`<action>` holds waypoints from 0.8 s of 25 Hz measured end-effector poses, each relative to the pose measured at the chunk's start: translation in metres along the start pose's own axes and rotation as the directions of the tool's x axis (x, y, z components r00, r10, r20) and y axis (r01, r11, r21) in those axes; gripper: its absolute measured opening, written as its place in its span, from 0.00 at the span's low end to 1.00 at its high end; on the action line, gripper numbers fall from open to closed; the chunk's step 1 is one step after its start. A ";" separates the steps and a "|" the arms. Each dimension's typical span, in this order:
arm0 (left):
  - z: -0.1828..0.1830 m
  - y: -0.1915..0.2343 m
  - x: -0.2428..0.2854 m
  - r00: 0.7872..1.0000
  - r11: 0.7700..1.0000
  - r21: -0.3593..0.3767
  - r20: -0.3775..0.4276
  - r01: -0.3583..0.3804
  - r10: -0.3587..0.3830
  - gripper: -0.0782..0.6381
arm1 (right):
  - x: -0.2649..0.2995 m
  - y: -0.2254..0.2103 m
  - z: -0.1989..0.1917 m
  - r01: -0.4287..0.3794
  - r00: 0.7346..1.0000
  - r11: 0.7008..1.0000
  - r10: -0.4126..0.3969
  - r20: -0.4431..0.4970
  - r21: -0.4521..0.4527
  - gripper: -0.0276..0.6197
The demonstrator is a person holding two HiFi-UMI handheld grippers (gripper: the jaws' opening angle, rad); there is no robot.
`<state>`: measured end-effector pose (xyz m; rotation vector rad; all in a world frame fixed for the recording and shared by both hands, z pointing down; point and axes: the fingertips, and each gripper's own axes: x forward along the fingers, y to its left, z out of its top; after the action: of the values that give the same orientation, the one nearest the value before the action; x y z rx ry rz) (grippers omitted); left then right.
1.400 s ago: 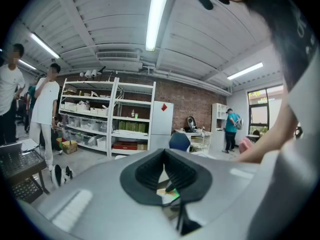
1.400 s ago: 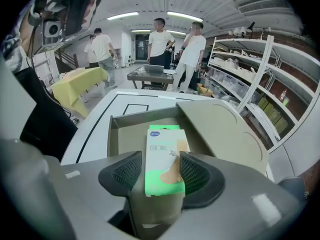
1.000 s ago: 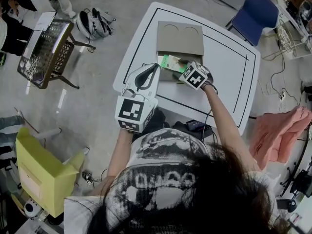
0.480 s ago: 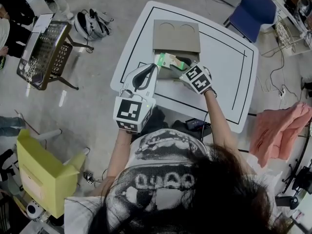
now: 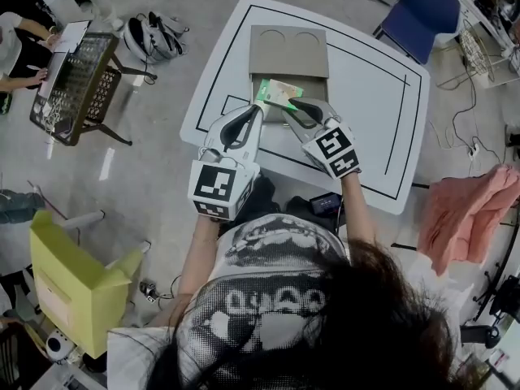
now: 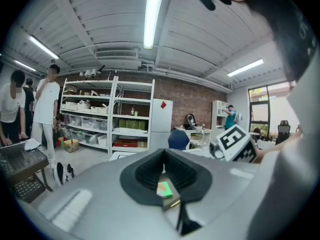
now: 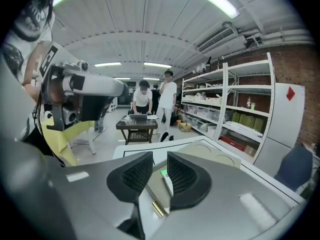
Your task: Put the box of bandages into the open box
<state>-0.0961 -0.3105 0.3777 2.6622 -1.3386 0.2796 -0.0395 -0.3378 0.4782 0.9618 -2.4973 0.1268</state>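
Centrally, a large white square table with a black line running round its border [image 5: 382, 120] is taking up most of the head view, with a blue padded chair [image 5: 426, 15] standing at its far corner. Off to the side, a yellow cardboard carton with its flaps up [image 5: 77, 291] is sitting on the grey floor, and a dark metal mesh side table [image 5: 73, 84] is standing further along. On the white table, a brown flat cardboard box [image 5: 289, 51] is lying open, its lid, marked with two circles, folded back flat away from the person. Both tools are hovering over the near edge of this box. The left gripper [image 5: 260, 109] is pointing toward the box's left side with its jaws together and nothing between them. The right gripper [image 5: 297, 107] is hanging just above the tray; its jaws have just been closing and are standing partly apart, pressing on nothing, with only the tray showing through the gap. Smallest of all, the green and white box of bandages [image 5: 279, 94] is resting free of both tools in the open tray, close to the hinge. It seems to be lying slightly askew there, though the angle is hard to judge from these views.
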 end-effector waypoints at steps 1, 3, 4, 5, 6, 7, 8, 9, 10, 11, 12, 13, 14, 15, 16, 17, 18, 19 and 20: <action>-0.001 -0.004 -0.001 1.000 1.000 0.000 -0.001 0.000 0.000 0.11 | -0.007 0.003 0.001 0.001 1.000 1.000 -0.001 0.012 0.006 0.18; -0.002 -0.012 -0.002 1.000 1.000 0.001 -0.005 0.001 -0.001 0.11 | -0.021 0.008 0.004 0.004 0.999 1.000 -0.004 0.033 0.014 0.18; -0.003 -0.017 -0.003 1.000 1.000 0.002 -0.006 0.001 -0.001 0.11 | -0.028 0.010 0.005 0.005 0.999 1.000 -0.006 0.044 0.018 0.18; -0.003 -0.022 -0.004 1.000 1.000 0.004 -0.007 0.001 -0.001 0.11 | -0.036 0.012 0.006 0.007 0.998 1.000 -0.009 0.055 0.023 0.18; -0.003 -0.027 -0.005 1.000 1.000 0.006 -0.008 0.001 -0.001 0.11 | -0.043 0.013 0.007 0.009 0.998 1.000 -0.011 0.068 0.030 0.18; -0.004 -0.032 -0.006 1.000 1.000 0.008 -0.010 0.000 0.000 0.11 | -0.051 0.014 0.009 0.010 0.997 0.999 -0.013 0.080 0.038 0.18; -0.004 -0.037 -0.007 1.000 1.000 0.009 -0.011 -0.001 0.001 0.11 | -0.058 0.015 0.010 0.011 0.996 0.999 -0.015 0.092 0.046 0.17; -0.004 -0.042 -0.008 1.000 1.000 0.011 -0.013 -0.002 0.002 0.11 | -0.065 0.017 0.010 0.011 0.995 0.998 -0.017 0.102 0.054 0.17; -0.005 -0.048 -0.010 1.000 1.000 0.012 -0.014 -0.003 0.003 0.11 | -0.073 0.018 0.009 0.010 0.994 0.998 -0.017 0.109 0.062 0.17; -0.006 -0.053 -0.011 1.000 1.000 0.012 -0.015 -0.004 0.005 0.11 | -0.079 0.020 0.008 0.008 0.994 0.998 -0.016 0.112 0.069 0.17; -0.007 -0.058 -0.013 1.000 1.000 0.012 -0.017 -0.007 0.007 0.11 | -0.086 0.023 0.006 0.006 0.994 0.997 -0.015 0.113 0.074 0.17; -0.009 -0.064 -0.015 1.000 1.000 0.012 -0.018 -0.009 0.010 0.11 | -0.092 0.025 0.003 0.005 0.994 0.997 -0.014 0.113 0.076 0.17; -0.010 -0.070 -0.016 1.000 1.000 0.013 -0.020 -0.012 0.013 0.11 | -0.099 0.026 -0.001 0.005 0.994 0.997 -0.013 0.113 0.075 0.17; -0.010 -0.076 -0.018 1.000 1.000 0.013 -0.021 -0.015 0.015 0.11 | -0.106 0.028 -0.004 0.004 0.994 0.997 -0.013 0.112 0.073 0.17; -0.011 -0.084 -0.019 1.000 1.000 0.013 -0.021 -0.016 0.016 0.11 | -0.113 0.030 -0.008 0.004 0.994 0.997 -0.012 0.111 0.073 0.17; -0.011 -0.092 -0.021 1.000 1.000 0.013 -0.020 -0.017 0.018 0.11 | -0.121 0.032 -0.012 0.004 0.994 0.997 -0.012 0.111 0.073 0.17; -0.011 -0.100 -0.023 1.000 1.000 0.014 -0.019 -0.019 0.019 0.11 | -0.129 0.033 -0.016 0.003 0.994 0.997 -0.012 0.113 0.075 0.17; -0.012 -0.108 -0.025 1.000 1.000 0.016 -0.018 -0.021 0.021 0.11 | -0.137 0.035 -0.020 0.002 0.993 0.997 -0.011 0.116 0.078 0.17; -0.012 -0.117 -0.028 1.000 1.000 0.017 -0.018 -0.023 0.023 0.11 | -0.145 0.037 -0.023 0.000 0.993 0.997 -0.010 0.120 0.080 0.17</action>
<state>-0.0195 -0.2170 0.3774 2.6531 -1.3683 0.3181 0.0397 -0.2154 0.4366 1.0365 -2.6173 0.1730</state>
